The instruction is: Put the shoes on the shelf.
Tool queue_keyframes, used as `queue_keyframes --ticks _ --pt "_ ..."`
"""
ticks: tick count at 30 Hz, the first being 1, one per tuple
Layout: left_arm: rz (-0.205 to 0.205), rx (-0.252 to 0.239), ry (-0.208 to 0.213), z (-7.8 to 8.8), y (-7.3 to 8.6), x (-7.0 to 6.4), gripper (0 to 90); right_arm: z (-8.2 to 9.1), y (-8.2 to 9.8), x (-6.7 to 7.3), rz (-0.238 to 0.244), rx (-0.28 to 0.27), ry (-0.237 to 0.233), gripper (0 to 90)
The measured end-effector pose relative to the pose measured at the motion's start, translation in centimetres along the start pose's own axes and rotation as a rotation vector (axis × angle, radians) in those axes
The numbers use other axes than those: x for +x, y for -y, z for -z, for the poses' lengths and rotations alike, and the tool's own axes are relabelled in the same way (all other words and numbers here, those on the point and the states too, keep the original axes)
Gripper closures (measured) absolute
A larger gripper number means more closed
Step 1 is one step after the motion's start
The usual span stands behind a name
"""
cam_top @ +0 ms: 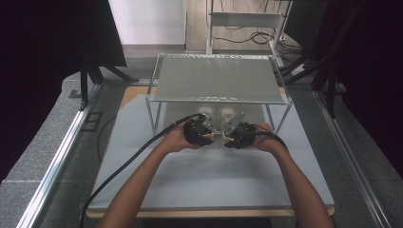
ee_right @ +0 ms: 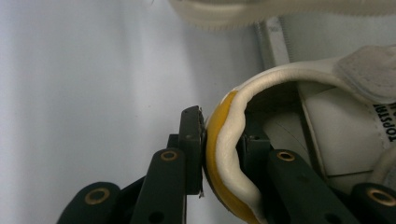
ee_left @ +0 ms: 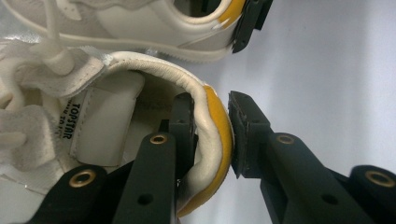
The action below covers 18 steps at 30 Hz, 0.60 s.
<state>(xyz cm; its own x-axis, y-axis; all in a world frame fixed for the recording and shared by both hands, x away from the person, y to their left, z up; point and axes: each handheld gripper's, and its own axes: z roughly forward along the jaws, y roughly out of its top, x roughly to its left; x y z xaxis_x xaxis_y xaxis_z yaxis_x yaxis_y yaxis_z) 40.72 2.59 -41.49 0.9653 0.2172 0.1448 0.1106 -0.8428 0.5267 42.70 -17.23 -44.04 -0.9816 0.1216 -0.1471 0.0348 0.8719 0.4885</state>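
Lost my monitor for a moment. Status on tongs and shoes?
Left tongs shut on left shoe heel. Right tongs shut on right shoe heel. Both shoes under rack; rack legs close on both sides.

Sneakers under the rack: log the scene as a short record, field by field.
Setting: pale table mat with a wire-frame rack at its far end
Items: two white sneakers with yellow heel tabs, toes under the rack
Left sneaker: heel collar clamped by the left gripper, one jaw inside the shoe, one on the yellow tab
Right sneaker: heel collar clamped likewise by the right gripper
Insole print: TOPSTAR
Spacing: shoes side by side, close together
Hands: one on each gripper, forearms entering from the near edge
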Motion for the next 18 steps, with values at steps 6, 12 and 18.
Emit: queue_keyframes --ticks 6,12,18 --pt "-0.027 0.013 0.006 -0.7 -1.0 0.1 71.8 0.1 -0.2 -0.3 0.003 -0.008 0.013 75.7" --pt "-0.004 -0.001 0.006 -1.5 -1.1 0.9 71.8 0.2 -0.2 -1.2 -0.007 -0.005 0.033 75.5" --pt "0.031 -0.003 0.019 -2.9 -0.6 1.4 71.2 -0.6 -0.2 -1.6 -0.007 0.021 0.037 73.0"
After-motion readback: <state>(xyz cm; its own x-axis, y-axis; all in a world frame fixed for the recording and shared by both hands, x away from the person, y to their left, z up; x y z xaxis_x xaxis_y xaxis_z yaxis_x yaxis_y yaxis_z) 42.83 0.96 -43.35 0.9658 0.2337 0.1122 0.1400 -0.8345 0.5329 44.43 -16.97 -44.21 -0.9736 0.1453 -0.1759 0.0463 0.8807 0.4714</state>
